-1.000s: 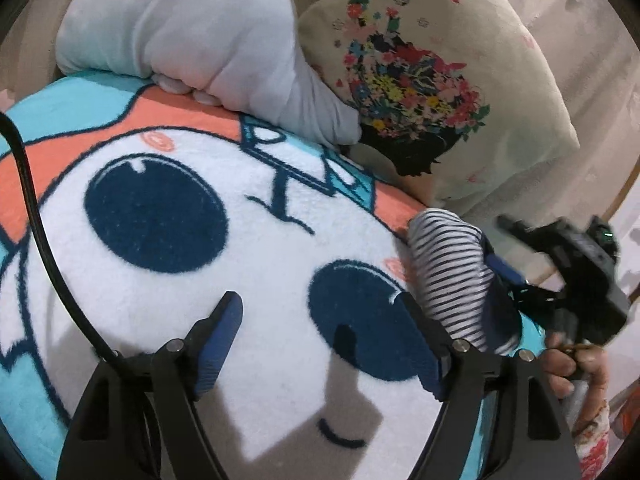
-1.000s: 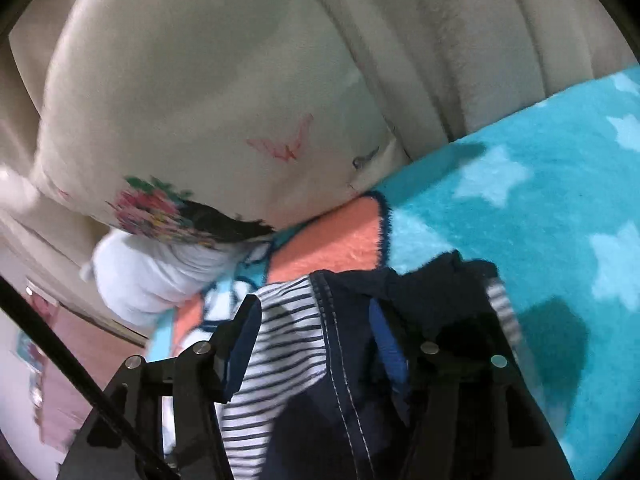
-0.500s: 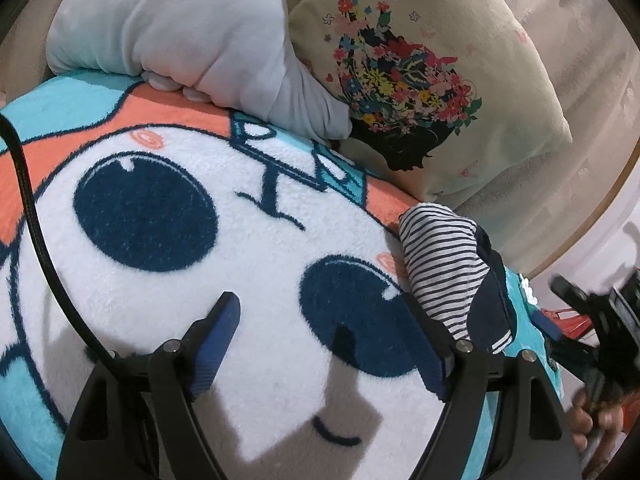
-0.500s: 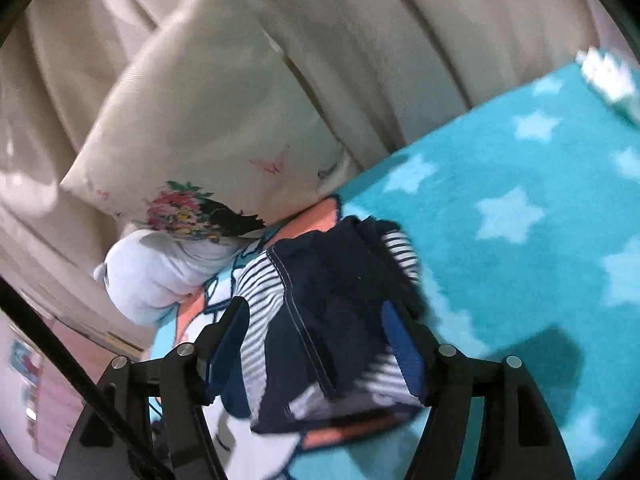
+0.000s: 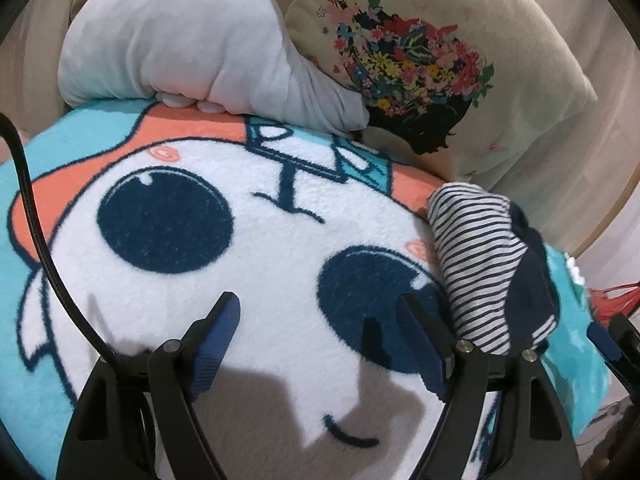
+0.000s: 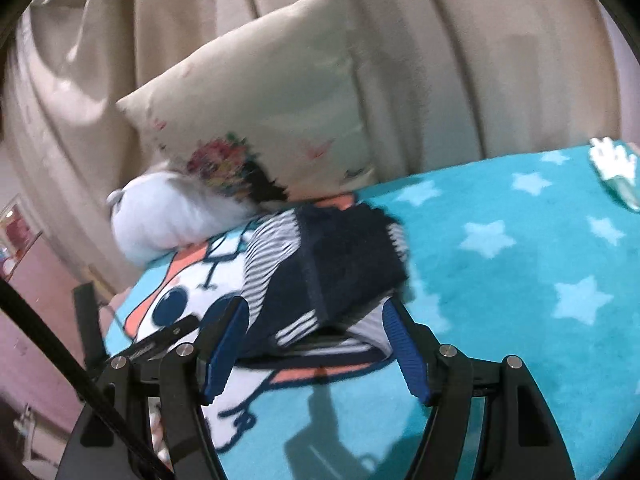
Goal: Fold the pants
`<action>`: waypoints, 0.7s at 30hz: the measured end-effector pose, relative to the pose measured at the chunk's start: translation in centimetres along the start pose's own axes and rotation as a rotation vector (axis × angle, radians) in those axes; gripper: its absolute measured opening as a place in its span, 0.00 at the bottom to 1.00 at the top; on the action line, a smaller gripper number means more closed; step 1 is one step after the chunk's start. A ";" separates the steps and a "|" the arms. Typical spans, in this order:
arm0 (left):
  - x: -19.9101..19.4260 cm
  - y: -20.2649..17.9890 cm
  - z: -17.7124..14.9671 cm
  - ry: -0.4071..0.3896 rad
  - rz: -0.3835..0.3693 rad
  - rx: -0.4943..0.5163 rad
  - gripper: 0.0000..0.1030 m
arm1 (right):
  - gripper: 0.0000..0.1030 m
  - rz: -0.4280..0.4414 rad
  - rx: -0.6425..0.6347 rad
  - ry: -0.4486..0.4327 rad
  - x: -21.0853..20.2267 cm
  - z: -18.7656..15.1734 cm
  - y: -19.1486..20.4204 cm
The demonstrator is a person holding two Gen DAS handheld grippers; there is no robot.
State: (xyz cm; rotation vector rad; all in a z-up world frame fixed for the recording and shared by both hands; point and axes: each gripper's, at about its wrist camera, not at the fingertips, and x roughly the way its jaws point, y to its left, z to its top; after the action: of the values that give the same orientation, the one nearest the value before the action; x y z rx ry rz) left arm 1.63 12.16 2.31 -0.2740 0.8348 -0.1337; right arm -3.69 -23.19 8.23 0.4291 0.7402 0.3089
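Note:
The pants (image 5: 486,264) are folded into a compact navy and white-striped bundle lying on the cartoon blanket (image 5: 240,280), at the right in the left wrist view. They show in the right wrist view (image 6: 332,268) at centre, just beyond the fingertips. My left gripper (image 5: 320,324) is open and empty, low over the blanket's white face print, left of the pants. My right gripper (image 6: 314,336) is open and empty, drawn back just short of the pants. A bit of the right gripper (image 5: 612,344) shows at the far right in the left wrist view.
A floral cushion (image 5: 420,60) and a pale grey plush pillow (image 5: 192,40) lean at the head of the bed, behind the pants. Beige curtains (image 6: 440,60) hang behind. A small white item (image 6: 614,168) lies on the turquoise star blanket (image 6: 520,280) at far right.
My right gripper has let go of the folded pants and pulled back and away. The pants stay put on the blanket. My left gripper has barely shifted.

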 end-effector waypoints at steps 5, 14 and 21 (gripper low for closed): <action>0.5 -0.6 -0.4 0.013 0.052 0.033 0.77 | 0.71 0.064 -0.062 0.078 1.0 -0.4 0.6; -4.3 -2.1 -0.5 -0.163 0.203 0.057 0.77 | 0.71 0.070 -0.049 -0.026 -2.1 -1.4 0.5; -15.1 -5.6 -0.6 -0.483 0.245 0.074 1.00 | 0.72 0.057 0.030 -0.131 -5.6 -1.3 -1.3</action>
State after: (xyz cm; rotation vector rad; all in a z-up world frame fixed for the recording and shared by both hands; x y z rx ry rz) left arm -8.90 10.04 14.33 -0.1228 0.3767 0.1289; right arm -8.38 -26.32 9.97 0.4947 0.6063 0.3203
